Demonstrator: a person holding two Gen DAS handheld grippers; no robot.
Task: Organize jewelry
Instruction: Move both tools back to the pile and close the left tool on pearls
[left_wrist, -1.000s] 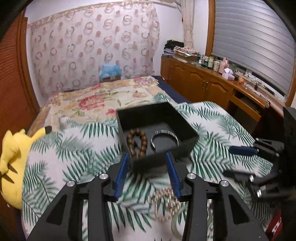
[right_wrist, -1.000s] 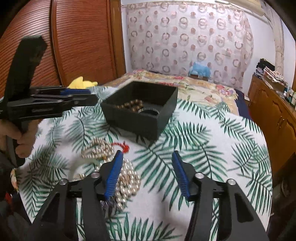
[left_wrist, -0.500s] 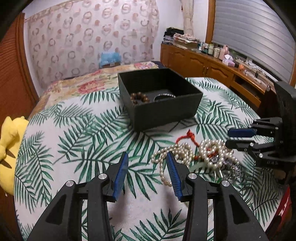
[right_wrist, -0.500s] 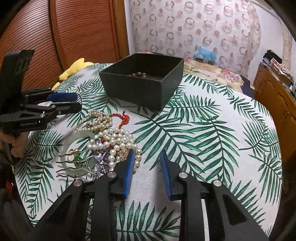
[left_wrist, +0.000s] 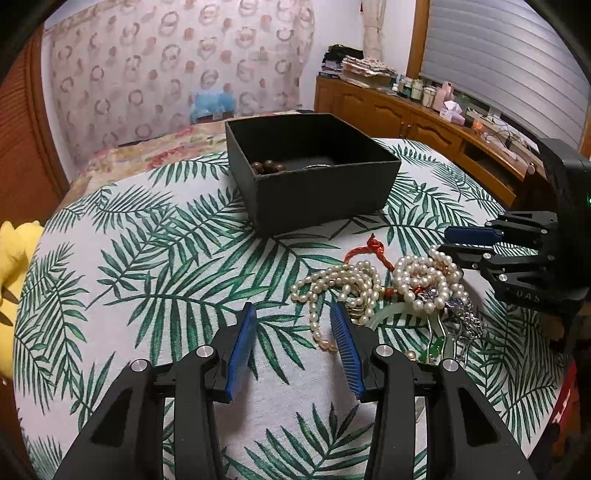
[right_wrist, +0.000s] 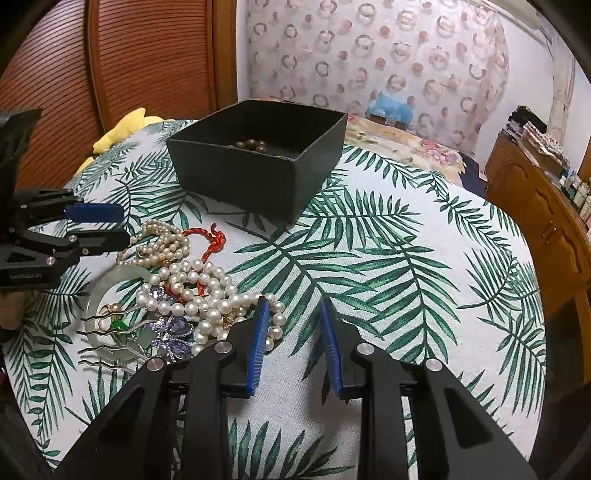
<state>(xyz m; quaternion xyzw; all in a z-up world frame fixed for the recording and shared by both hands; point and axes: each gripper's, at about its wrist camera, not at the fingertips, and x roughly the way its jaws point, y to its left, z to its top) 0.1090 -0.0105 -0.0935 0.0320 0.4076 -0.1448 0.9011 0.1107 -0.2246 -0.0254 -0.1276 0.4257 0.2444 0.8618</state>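
On the leaf-print table (left_wrist: 155, 258), left view: the left hand-held gripper (left_wrist: 293, 325) gapes empty beside the pearl heap (left_wrist: 388, 284); the black box (left_wrist: 314, 192) sits toward the far edge.

Right view: the right hand-held gripper (right_wrist: 293, 314) is half open, empty, one finger touching the pearls; bare cloth runs to the right edge.

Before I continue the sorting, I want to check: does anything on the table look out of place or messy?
Yes. Pearl strands, a red cord, a pale bangle and hair pins lie tangled in one heap on the cloth, outside the black box.
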